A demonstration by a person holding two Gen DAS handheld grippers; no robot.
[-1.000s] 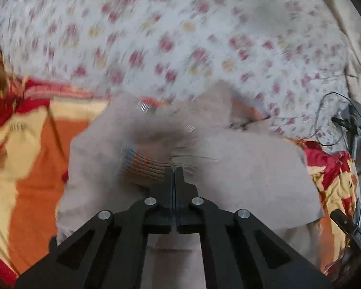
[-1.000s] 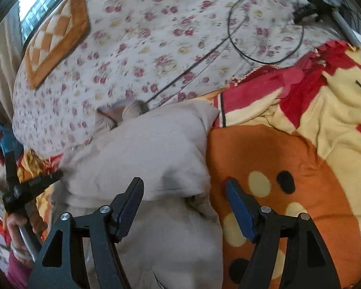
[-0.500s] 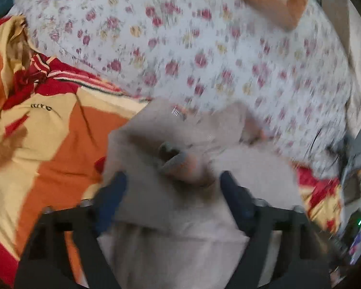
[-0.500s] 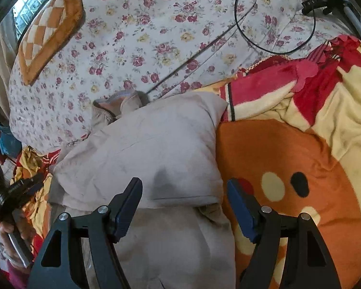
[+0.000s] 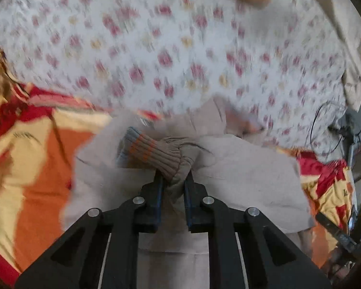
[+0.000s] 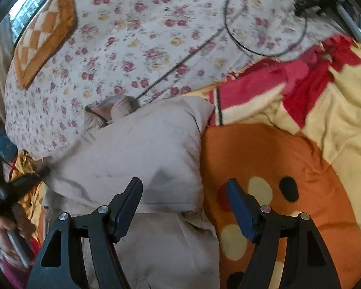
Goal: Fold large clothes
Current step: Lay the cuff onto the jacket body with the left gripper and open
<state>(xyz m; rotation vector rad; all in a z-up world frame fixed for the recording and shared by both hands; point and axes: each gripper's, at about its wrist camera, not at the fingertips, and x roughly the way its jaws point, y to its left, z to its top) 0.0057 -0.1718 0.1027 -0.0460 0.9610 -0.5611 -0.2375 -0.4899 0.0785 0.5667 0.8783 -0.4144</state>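
The beige jacket [image 6: 137,149] lay partly folded on the bed, over the orange cartoon blanket [image 6: 288,163] and below the floral sheet [image 6: 137,38]. The left claw [image 5: 172,185] was clamped on its ribbed sleeve cuff [image 5: 154,151]; the right claw [image 6: 184,207] hung spread wide above the jacket's right edge, gripping nothing.

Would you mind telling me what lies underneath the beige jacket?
The beige jacket lies mostly on the orange, yellow and red blanket, its top end reaching the floral bedsheet. Whatever sits directly beneath the jacket's middle is covered and cannot be seen.
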